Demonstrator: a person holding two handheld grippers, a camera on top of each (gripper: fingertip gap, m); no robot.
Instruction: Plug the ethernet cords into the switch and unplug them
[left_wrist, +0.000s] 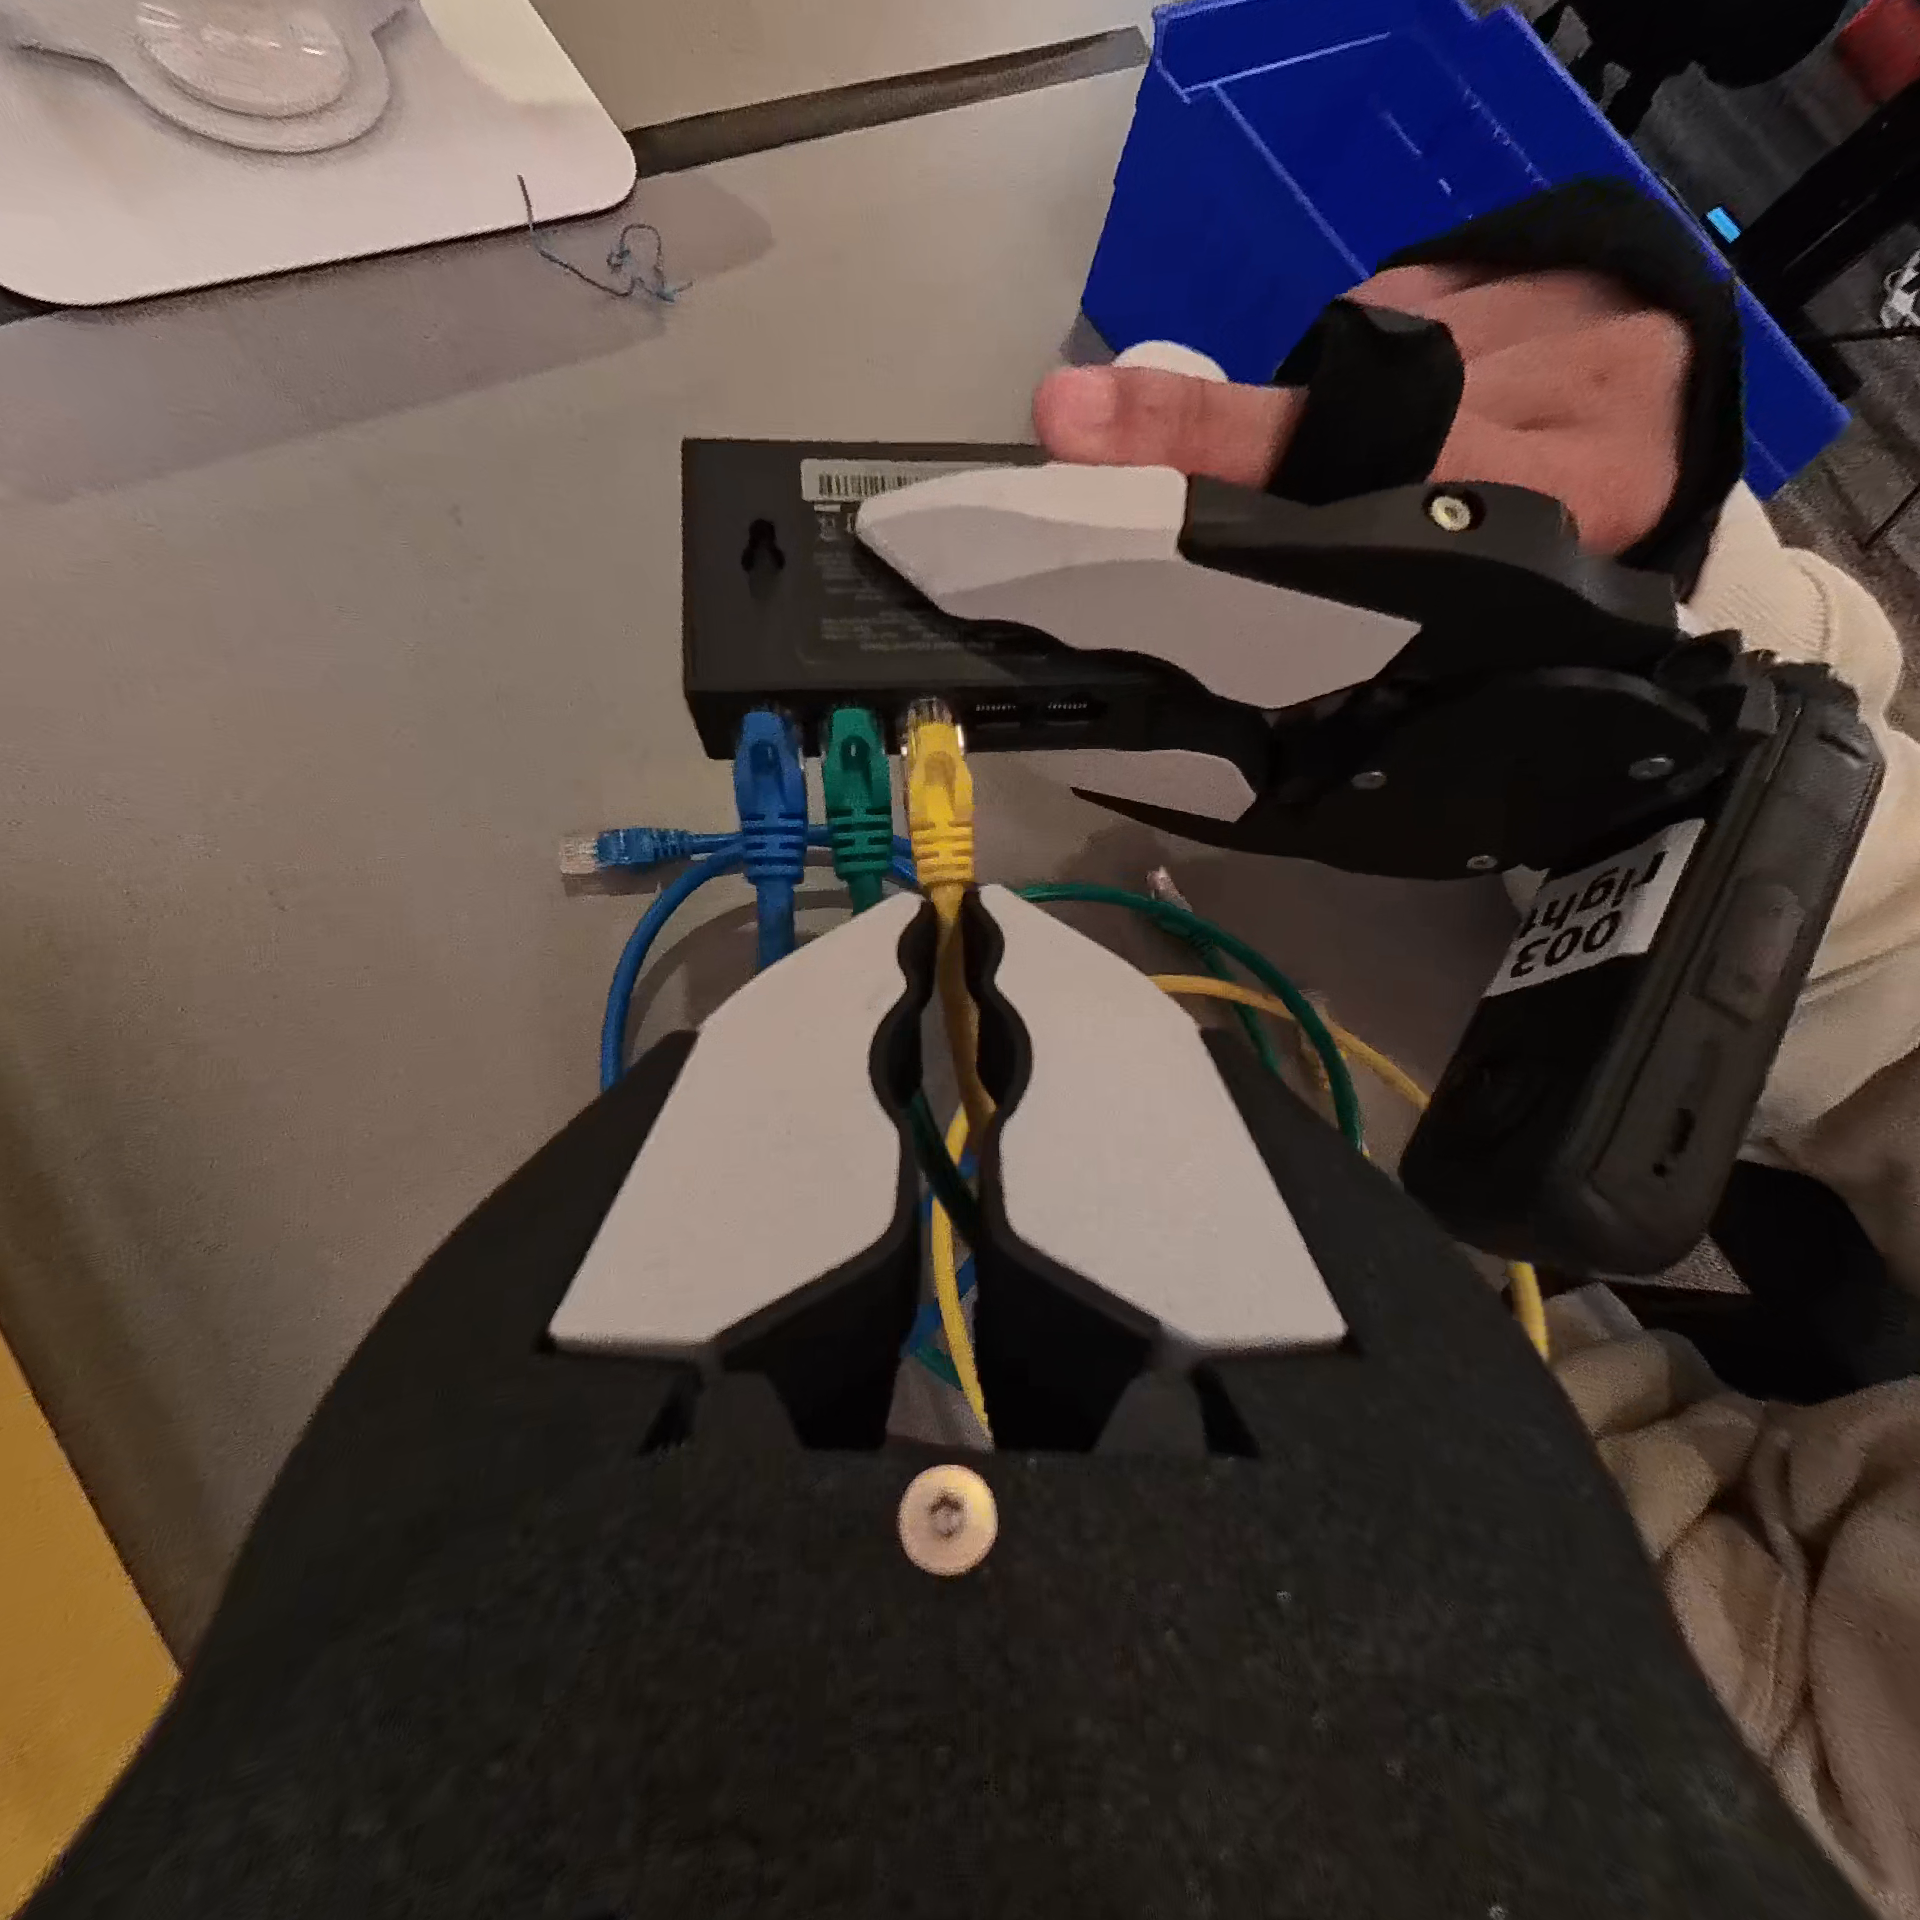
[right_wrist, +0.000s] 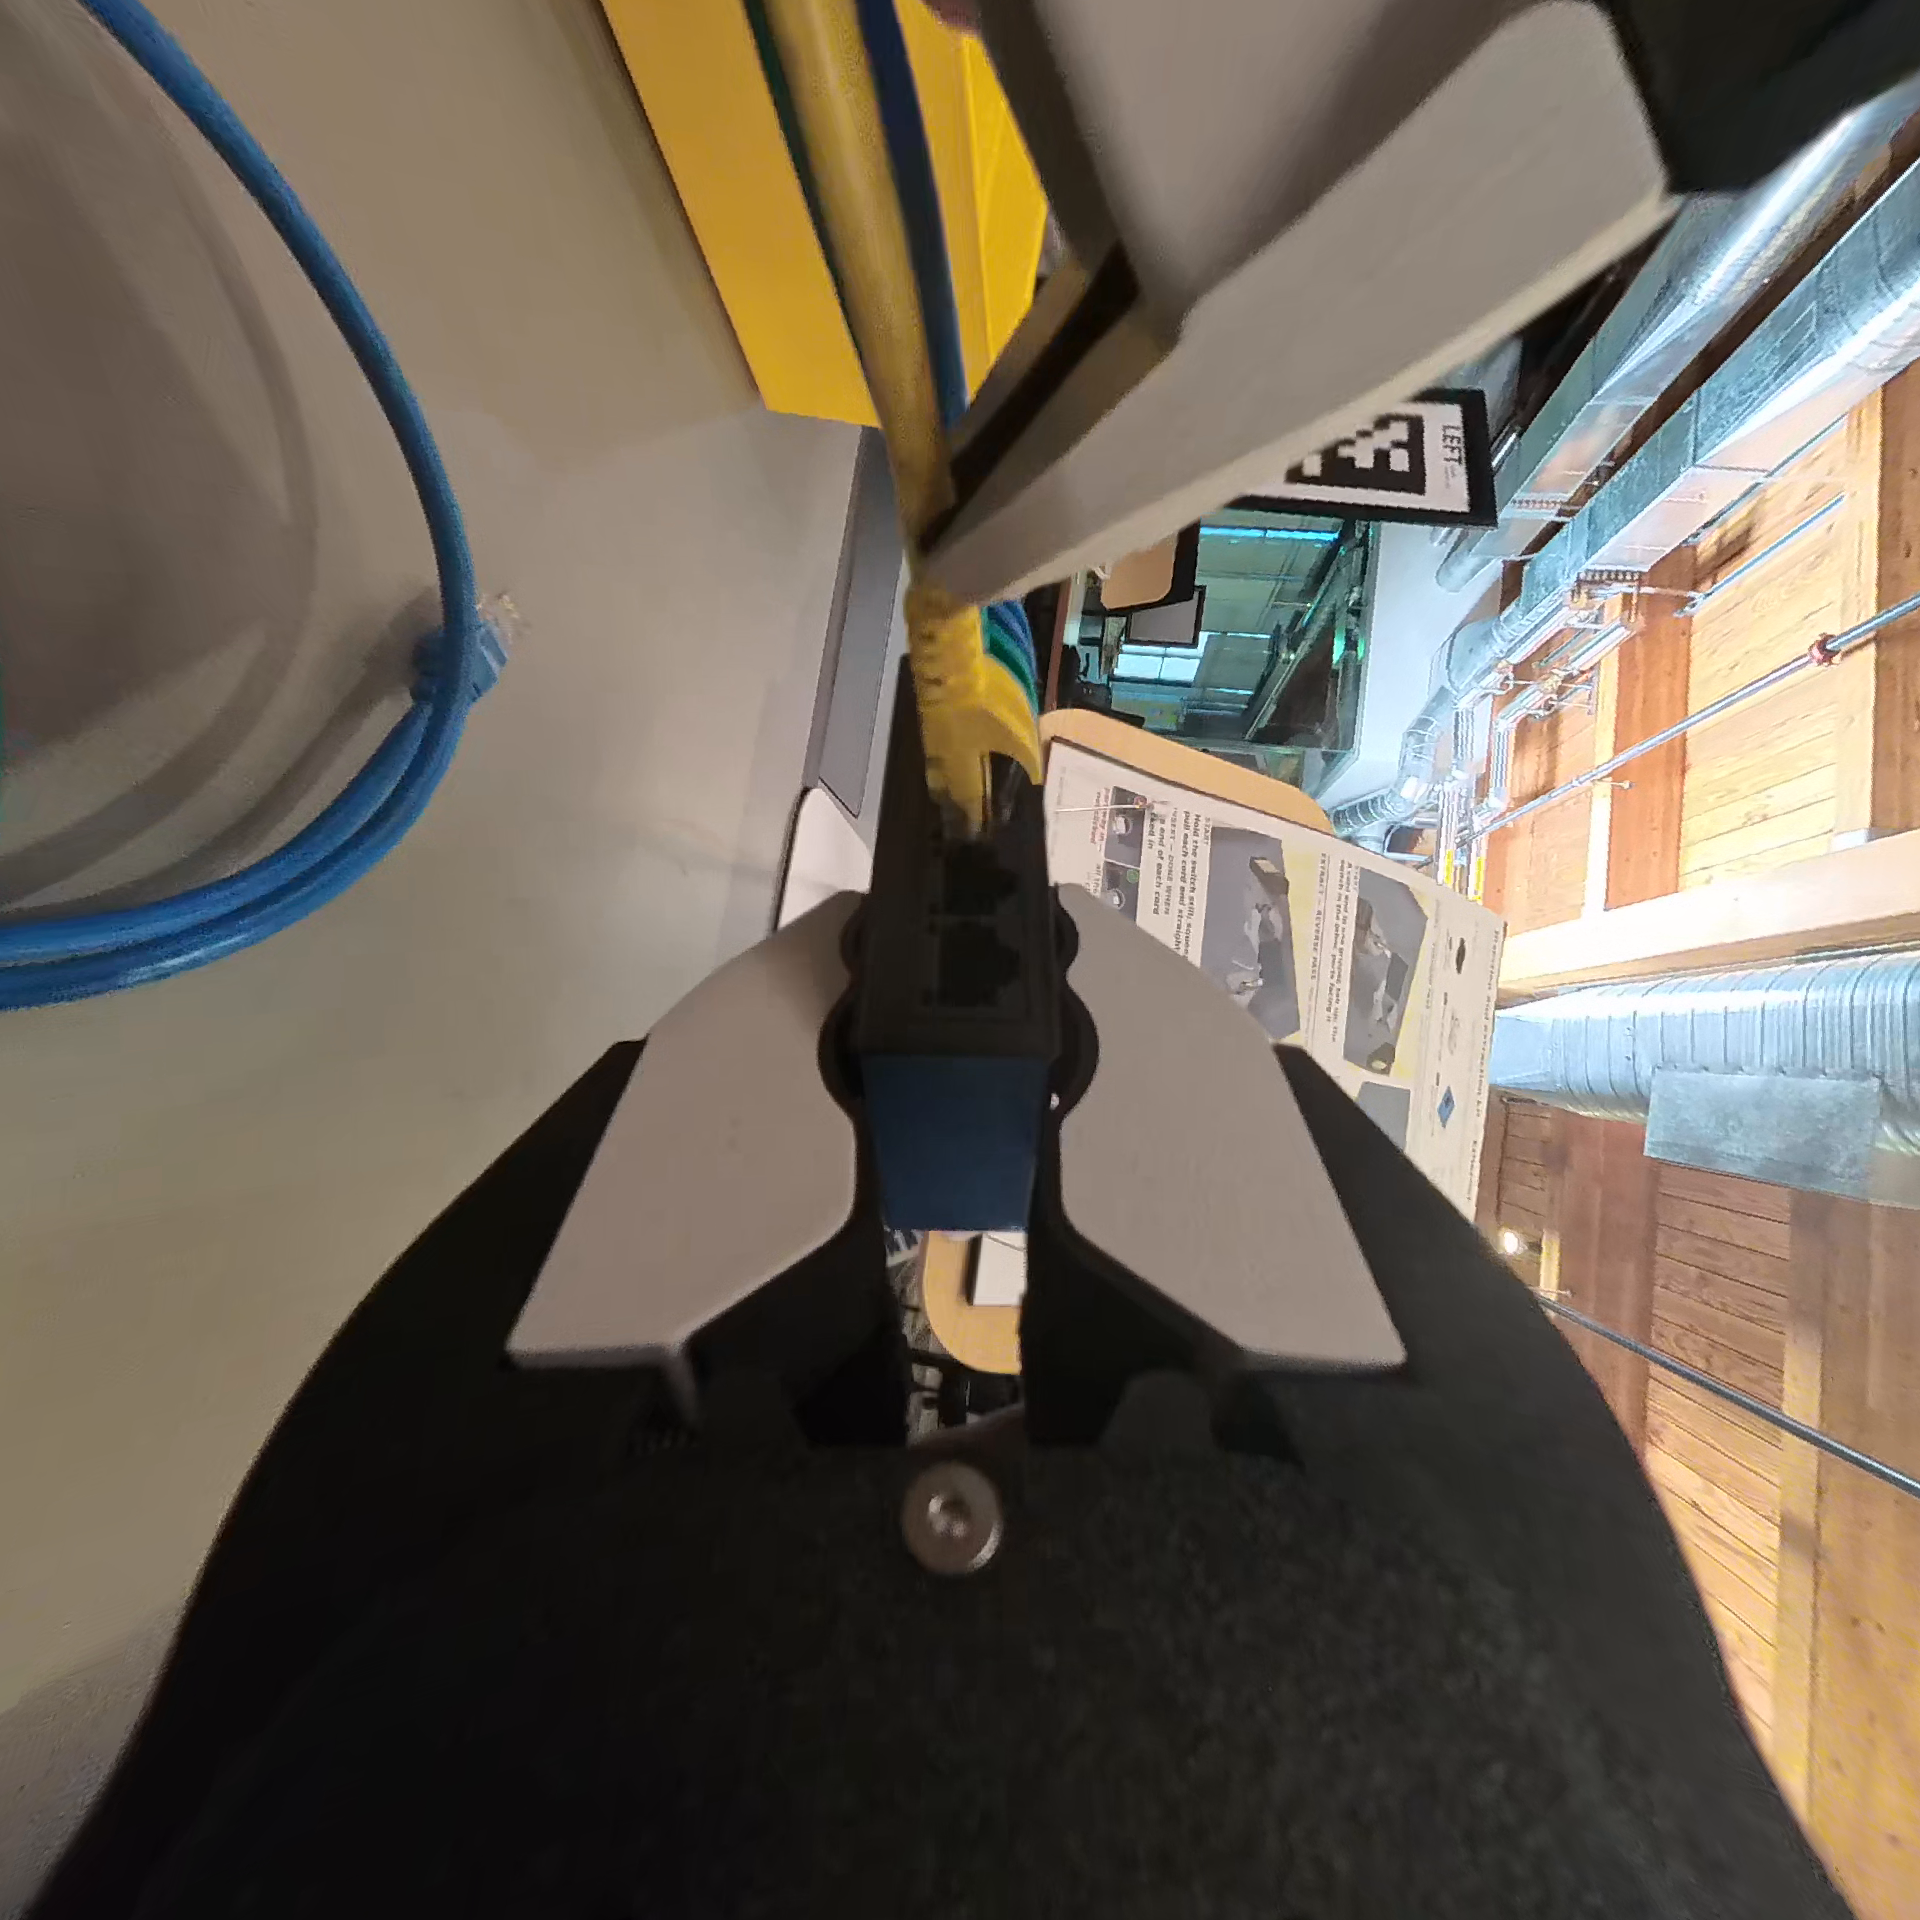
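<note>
Switch: a flat black plastic network switch (left_wrist: 831, 582) is seen lying label side up on a grey tabletop (left_wrist: 312, 623), its port row turned toward the left wrist camera.
Right gripper: the right gripper (right_wrist: 956, 997) is pressed onto the switch's end, one grey finger above and one below, so the box is steadied.
Left gripper: the left gripper (left_wrist: 948, 914) is nearly closed, pinching the yellow ethernet cord (left_wrist: 940, 800) just behind its boot.
Cords: a blue cord (left_wrist: 769, 790) and a green cord (left_wrist: 857, 790) are seated in the first two ports; the yellow plug is in the third but looks only partly home.
Spare ports: two are left open.
Step judged: seating or withdrawal of the yellow plug; which cannot be told.
Next move: a straight push or pull along the port axis is called for, with the switch kept clamped.
</note>
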